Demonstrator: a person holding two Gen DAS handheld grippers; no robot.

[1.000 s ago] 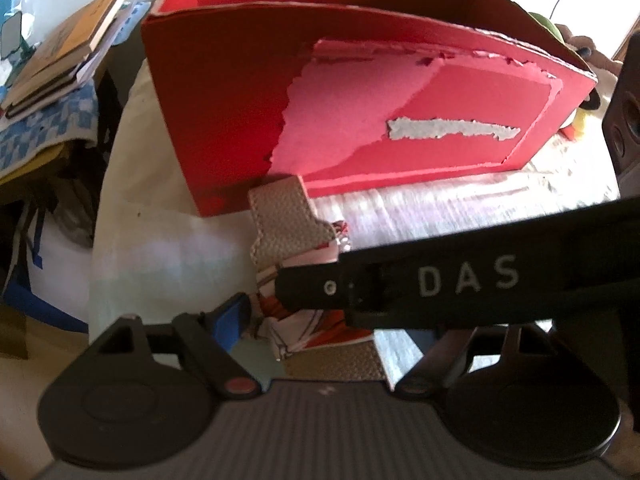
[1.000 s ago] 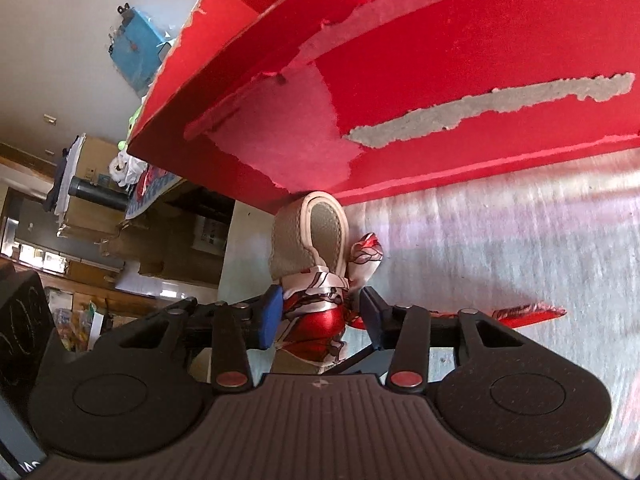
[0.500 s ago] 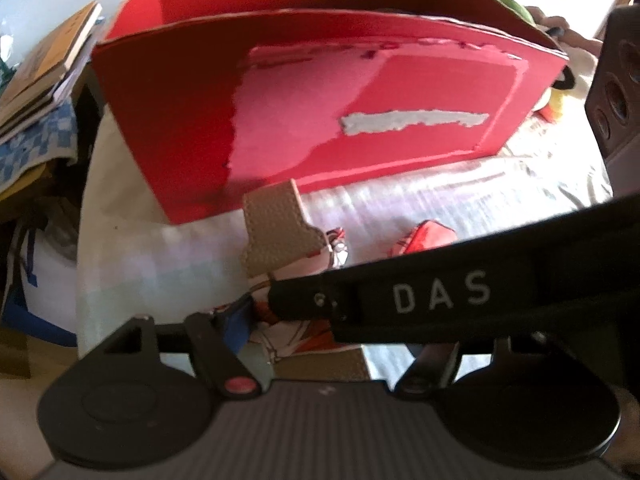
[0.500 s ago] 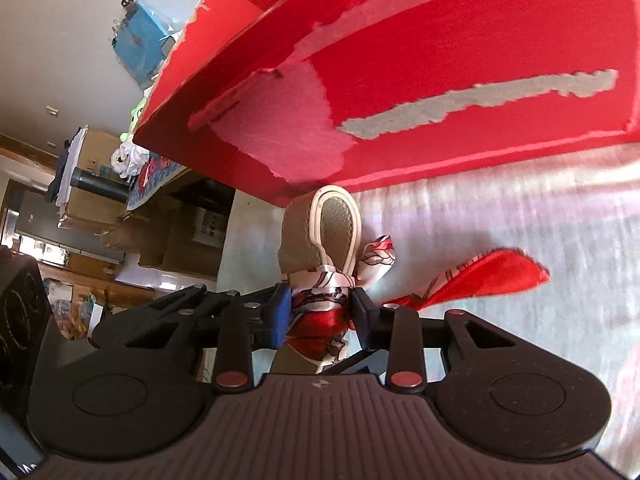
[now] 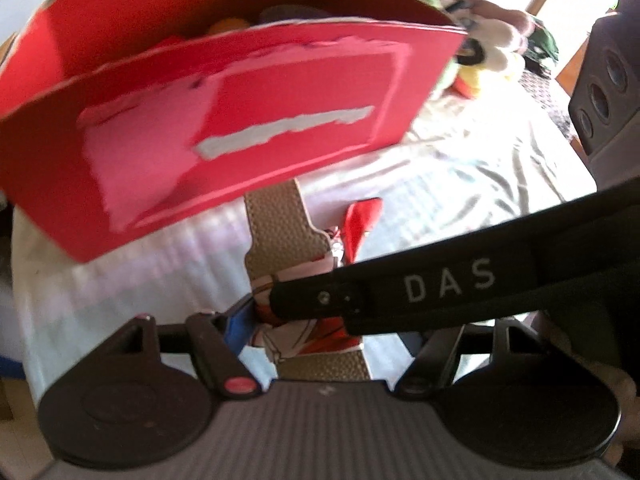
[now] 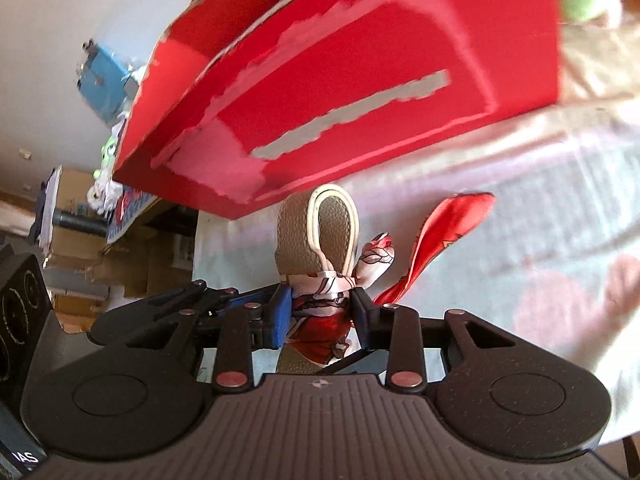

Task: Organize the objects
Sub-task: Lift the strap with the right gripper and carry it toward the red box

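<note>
beige strap [image 6: 316, 236] with scarf [image 6: 324, 312] pinched between right fingers [image 6: 282, 316], left fingers' [image 5: 236, 326] state unclear

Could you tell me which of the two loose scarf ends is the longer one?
The plain red pointed tail, reaching right over the pale cloth; the other is a short white-and-red patterned stub beside the beige leather strap loop.
</note>
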